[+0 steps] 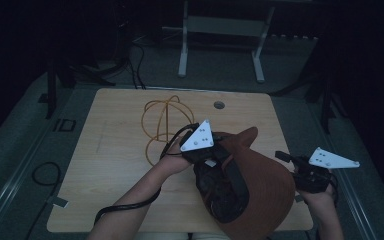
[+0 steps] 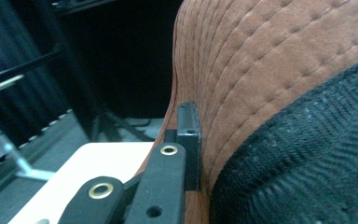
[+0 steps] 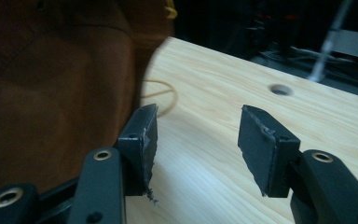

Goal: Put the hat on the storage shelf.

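Left gripper view: far jaw hidden behind brown hat [image 2: 270, 65] brim.

Rust-brown hat [image 1: 267, 185] — black herringbone lining [image 2: 307, 154] — yellow cord [image 1: 161, 120].

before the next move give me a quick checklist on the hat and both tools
1. Left tool shut on the hat brim: ok, its jaw is pressed against the stitched brim in the left gripper view.
2. Right tool open: ok, jaws apart with nothing between them.
3. Right tool beside the hat, not touching: cannot tell.
4. Wire frame apart from the hat: cannot tell, the left tool hides the gap.
5. Hat fully on the table: not ok, it overhangs the near edge.
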